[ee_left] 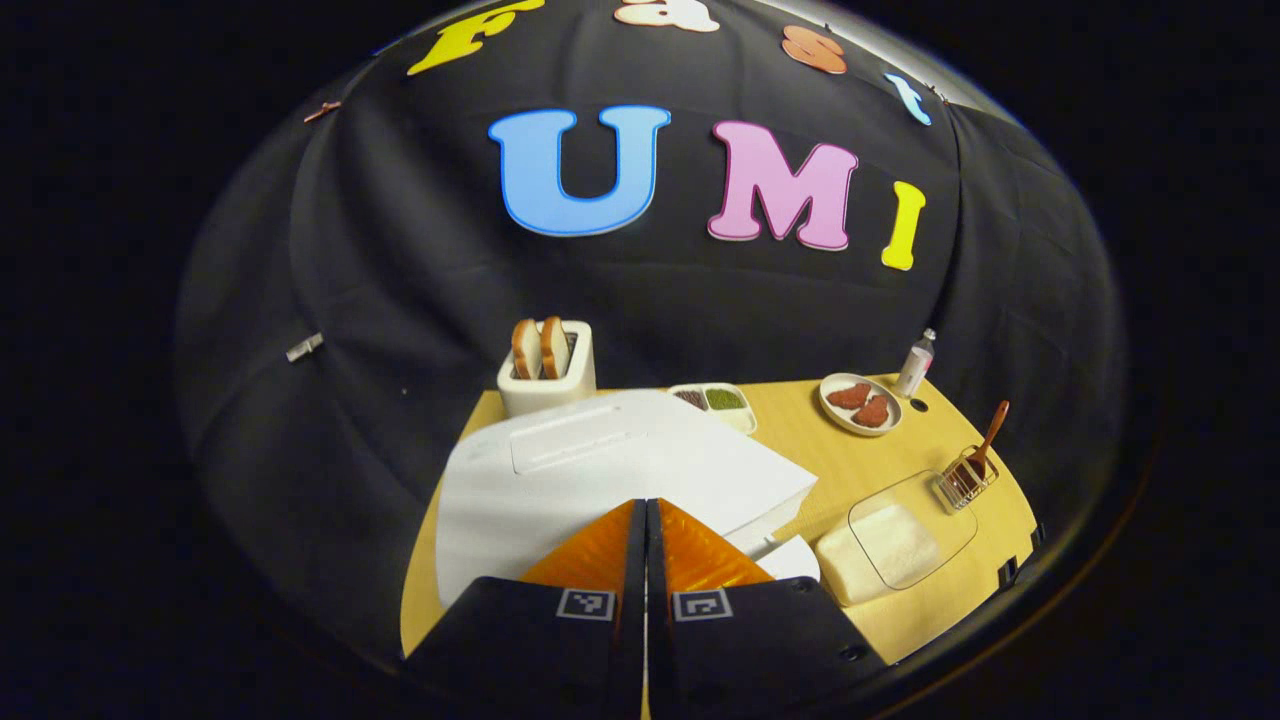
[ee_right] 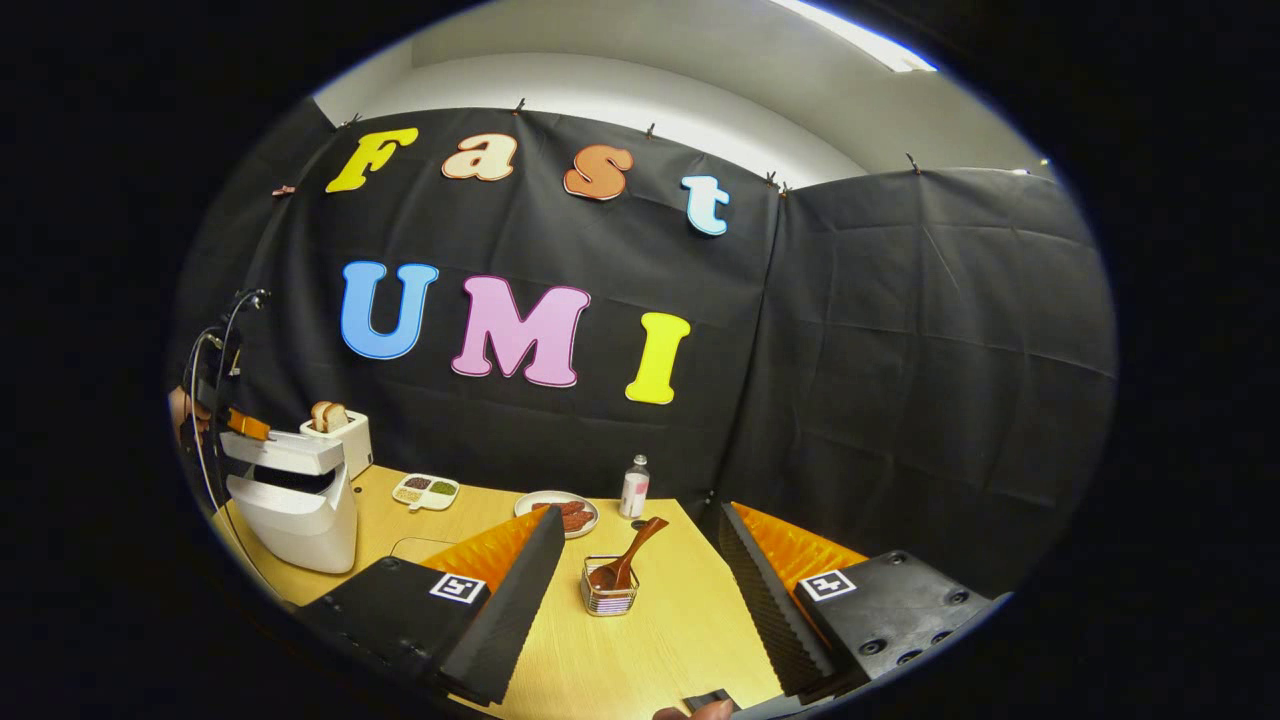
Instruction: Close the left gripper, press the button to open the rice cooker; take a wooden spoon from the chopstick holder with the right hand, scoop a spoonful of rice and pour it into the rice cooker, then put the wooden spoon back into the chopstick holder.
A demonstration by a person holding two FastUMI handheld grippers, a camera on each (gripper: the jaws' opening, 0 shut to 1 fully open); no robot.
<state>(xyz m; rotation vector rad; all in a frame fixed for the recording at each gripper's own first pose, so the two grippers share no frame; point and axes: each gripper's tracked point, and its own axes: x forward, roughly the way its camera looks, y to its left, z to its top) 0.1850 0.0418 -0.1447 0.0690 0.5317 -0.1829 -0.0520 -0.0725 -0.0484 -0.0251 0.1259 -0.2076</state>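
Note:
The white rice cooker [ee_left: 600, 470] [ee_right: 300, 510] stands at the table's left. In the right gripper view a dark gap shows under its lid. My left gripper [ee_left: 645, 505] [ee_right: 245, 425] is shut with nothing between its fingers, its tips over the lid's near edge. A wire chopstick holder [ee_left: 965, 482] [ee_right: 610, 595] holds a wooden spoon [ee_left: 992, 430] [ee_right: 630, 555] with its handle leaning up to the right. A clear dish of rice [ee_left: 895, 545] lies beside the cooker. My right gripper [ee_right: 642, 515] is open wide, the holder centred ahead between its fingers and apart from them.
A white toaster [ee_left: 548, 375] [ee_right: 340, 435] with two bread slices stands behind the cooker. Along the back of the wooden table [ee_left: 800, 440] are a divided dish [ee_left: 715, 400] [ee_right: 427, 490], a plate of reddish pieces [ee_left: 860, 403] [ee_right: 565, 512] and a small bottle [ee_left: 915, 362] [ee_right: 634, 487].

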